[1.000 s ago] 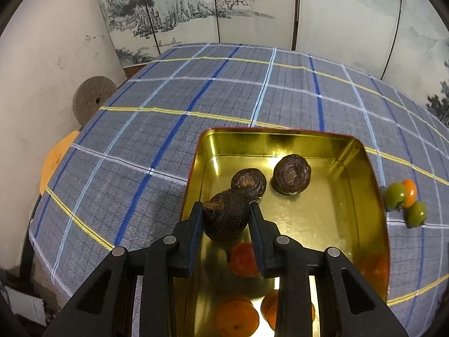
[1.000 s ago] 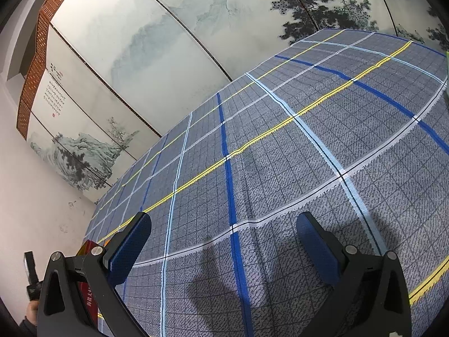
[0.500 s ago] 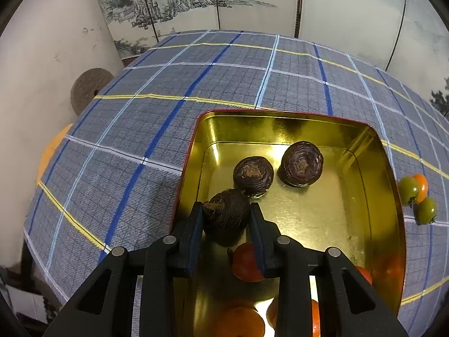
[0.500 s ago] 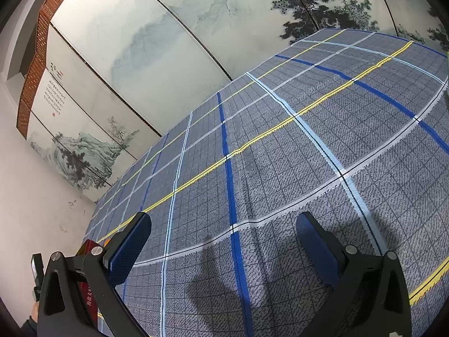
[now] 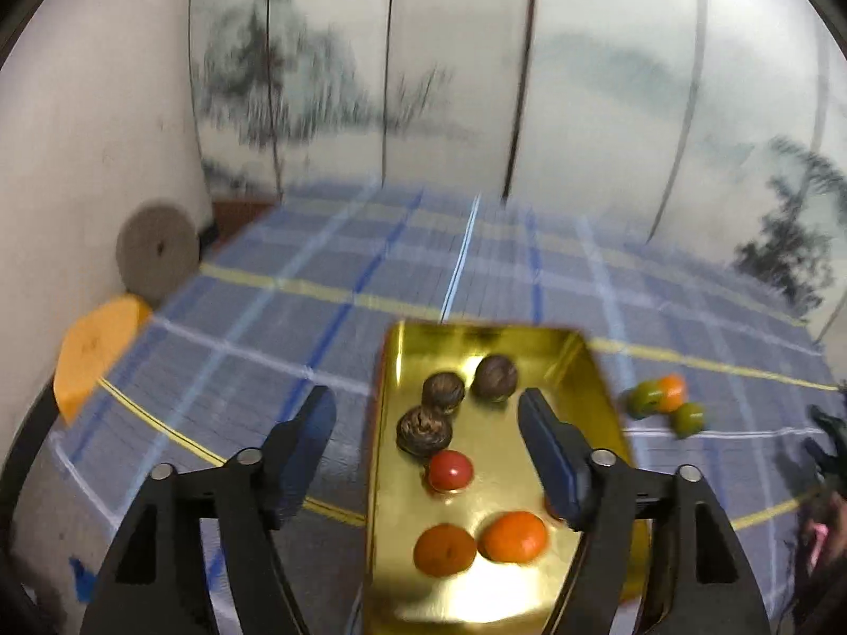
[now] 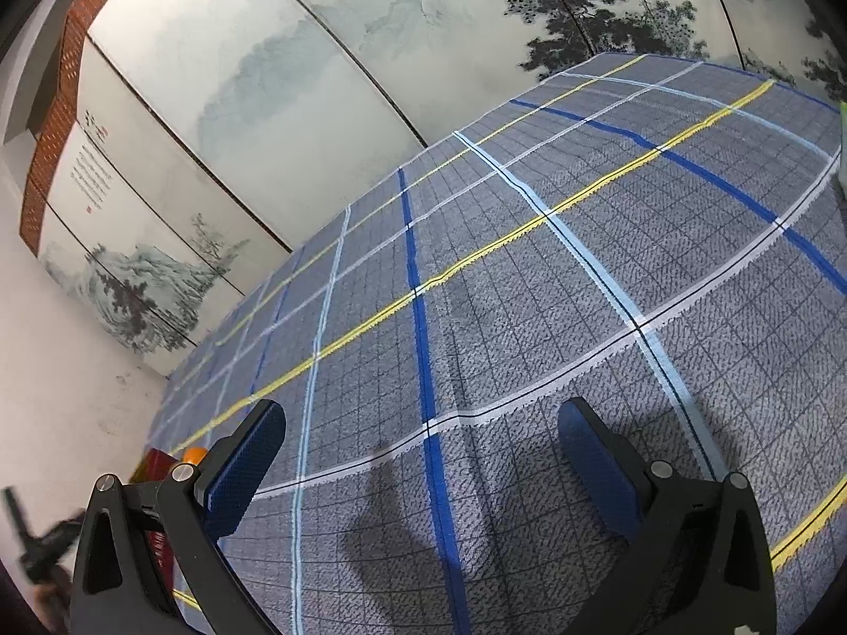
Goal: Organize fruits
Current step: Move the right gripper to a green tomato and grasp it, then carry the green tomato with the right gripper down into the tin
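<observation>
Motion-blurred left view, sharp right view, fisheye-bent dark corners, soft shadows on the tablecloth [image 6: 529,317]

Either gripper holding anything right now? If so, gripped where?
Nothing held. The left gripper has just been opening; its jaws stand apart above the gold tray, clear of the dark fruit. The right gripper is open over bare tablecloth.

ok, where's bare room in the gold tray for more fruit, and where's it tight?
Free: gold metal tray floor along its right wall, right of the dark wrinkled fruits, and the near end below the two orange tangerines. Crowded: left half, where dark fruits, the red tomato and tangerines line up.
</observation>
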`<state>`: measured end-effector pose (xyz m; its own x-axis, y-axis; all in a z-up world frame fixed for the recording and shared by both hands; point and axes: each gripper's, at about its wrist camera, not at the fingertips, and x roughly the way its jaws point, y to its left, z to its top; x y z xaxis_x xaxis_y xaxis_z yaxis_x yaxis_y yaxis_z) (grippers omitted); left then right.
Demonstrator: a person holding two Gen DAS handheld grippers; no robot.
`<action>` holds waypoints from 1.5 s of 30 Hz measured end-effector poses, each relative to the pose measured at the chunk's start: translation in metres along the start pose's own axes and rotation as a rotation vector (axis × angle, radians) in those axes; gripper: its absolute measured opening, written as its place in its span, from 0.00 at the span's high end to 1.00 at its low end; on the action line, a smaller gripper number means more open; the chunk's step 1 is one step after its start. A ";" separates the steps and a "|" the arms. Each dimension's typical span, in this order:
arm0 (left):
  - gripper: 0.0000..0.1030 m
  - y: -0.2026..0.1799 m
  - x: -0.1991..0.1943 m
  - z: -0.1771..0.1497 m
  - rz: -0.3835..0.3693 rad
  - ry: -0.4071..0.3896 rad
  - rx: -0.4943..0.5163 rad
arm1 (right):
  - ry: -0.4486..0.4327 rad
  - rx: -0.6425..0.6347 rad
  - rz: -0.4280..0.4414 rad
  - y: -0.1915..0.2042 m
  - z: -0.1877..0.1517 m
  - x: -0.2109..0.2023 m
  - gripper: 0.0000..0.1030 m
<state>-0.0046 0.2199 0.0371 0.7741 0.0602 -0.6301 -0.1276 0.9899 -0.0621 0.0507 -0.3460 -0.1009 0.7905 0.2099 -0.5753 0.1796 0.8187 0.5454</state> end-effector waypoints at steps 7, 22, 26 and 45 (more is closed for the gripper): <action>0.16 0.015 -0.078 -0.076 -0.005 -0.089 0.060 | 0.038 -0.263 -0.115 0.065 -0.018 0.006 0.00; 0.16 0.033 -0.086 -0.178 -0.071 0.056 -0.041 | 0.251 -0.739 0.005 0.248 -0.105 0.086 0.41; 0.16 0.039 -0.088 -0.182 -0.076 0.062 -0.062 | 0.286 -0.733 -0.023 0.248 -0.111 0.101 0.66; 0.16 0.037 -0.101 -0.184 -0.078 0.036 -0.064 | 0.097 -0.764 -0.056 0.283 -0.089 0.029 0.69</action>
<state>-0.2015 0.2272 -0.0445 0.7605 -0.0226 -0.6489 -0.1079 0.9811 -0.1606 0.0722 -0.0609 -0.0175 0.7310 0.1744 -0.6598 -0.2645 0.9636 -0.0383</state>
